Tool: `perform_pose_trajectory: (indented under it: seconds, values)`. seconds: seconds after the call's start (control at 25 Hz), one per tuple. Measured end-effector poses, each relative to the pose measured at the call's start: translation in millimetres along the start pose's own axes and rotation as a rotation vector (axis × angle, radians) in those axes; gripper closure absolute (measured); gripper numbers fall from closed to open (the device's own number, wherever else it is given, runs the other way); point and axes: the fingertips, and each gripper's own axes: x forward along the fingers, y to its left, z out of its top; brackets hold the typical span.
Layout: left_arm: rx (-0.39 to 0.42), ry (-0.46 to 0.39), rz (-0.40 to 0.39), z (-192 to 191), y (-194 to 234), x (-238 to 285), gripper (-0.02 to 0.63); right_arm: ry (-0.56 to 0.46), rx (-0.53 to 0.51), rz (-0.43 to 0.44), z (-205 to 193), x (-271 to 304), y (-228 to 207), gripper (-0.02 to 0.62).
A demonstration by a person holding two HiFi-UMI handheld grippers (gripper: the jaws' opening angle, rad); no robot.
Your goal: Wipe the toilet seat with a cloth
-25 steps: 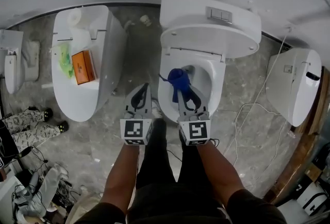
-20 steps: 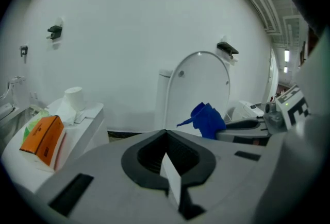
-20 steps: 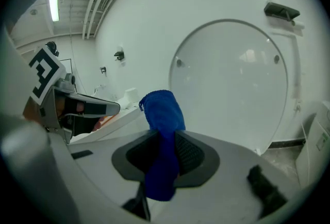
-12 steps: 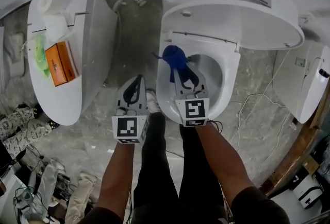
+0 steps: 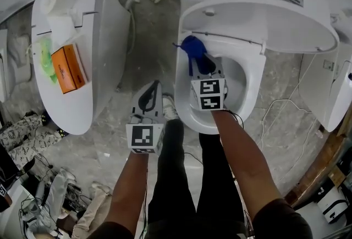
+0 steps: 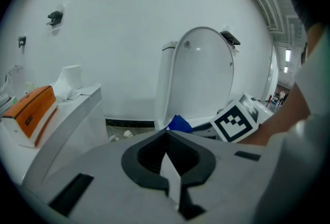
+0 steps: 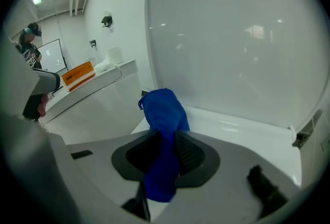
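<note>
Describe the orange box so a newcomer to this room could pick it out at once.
Find the closed toilet left of the open toilet. The orange box lies flat on its lid, beside a green thing near white paper. It alone is orange and box-shaped.

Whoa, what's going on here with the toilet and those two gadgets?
A person stands over a toilet seat whose lid is raised, holding a gripper in each hand. The right gripper has its fingers clamped on a blue cloth, which sits at the rear of the seat on the person's left, apparently wiping it. The left gripper is shut and empty, held aside over the floor.
</note>
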Motion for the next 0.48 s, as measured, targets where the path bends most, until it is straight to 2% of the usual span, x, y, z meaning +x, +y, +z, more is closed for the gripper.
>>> perform_pose_trajectory:
  seconds: [0.16,0.32,0.48]
  values:
    - [0.021,0.033,0.013,-7,10,1,0.601,0.005,-0.030,-0.011,1,4,0,0.506]
    - [0.019,0.044,0.011,-8,3,2,0.601,0.016,-0.021,-0.031,0,4,-5,0.506]
    - [-0.018,0.014,-0.003,-4,-9,5,0.601,0.023,0.000,-0.067,-2,1,-24,0.506]
